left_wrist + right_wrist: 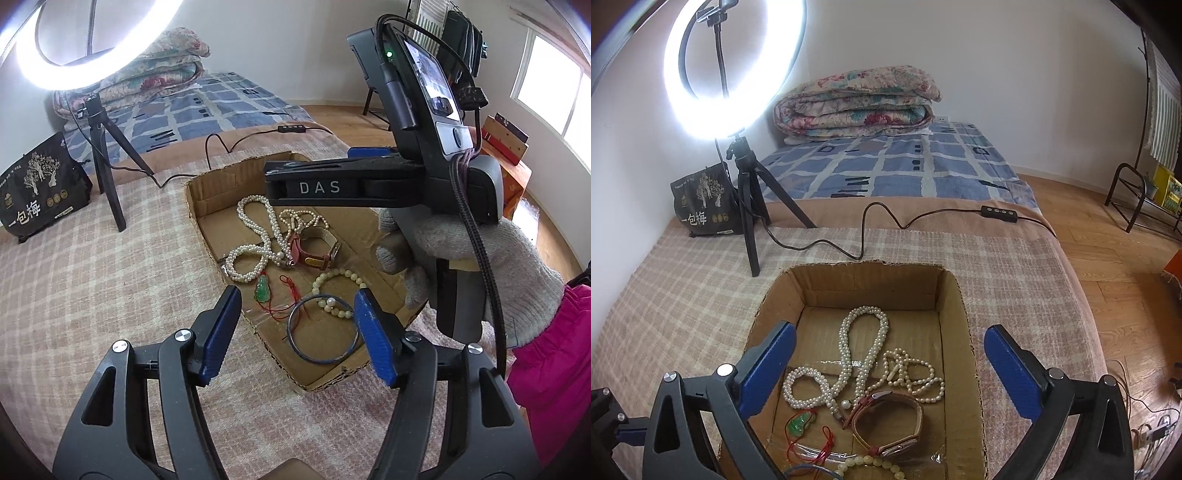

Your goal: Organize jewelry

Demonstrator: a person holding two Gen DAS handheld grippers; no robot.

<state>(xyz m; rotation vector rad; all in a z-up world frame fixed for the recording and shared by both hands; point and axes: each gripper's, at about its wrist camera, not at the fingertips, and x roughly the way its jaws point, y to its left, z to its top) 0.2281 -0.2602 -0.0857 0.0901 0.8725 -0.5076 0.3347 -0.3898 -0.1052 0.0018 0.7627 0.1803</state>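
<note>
A shallow cardboard box lies on the plaid bed cover and holds the jewelry. In it are a long pearl necklace, a thin cream bead chain, a brown-strapped watch, a green pendant on red cord, a pale bead bracelet and a blue bangle. My right gripper hangs open above the box with nothing between its pads. My left gripper is open over the bangle and pendant, touching neither. A gloved hand holds the right tool's black body above the box.
A lit ring light on a black tripod stands behind the box. Its cable and controller trail across the cover. A black snack bag leans by the wall, a folded quilt lies farther back, and wood floor is on the right.
</note>
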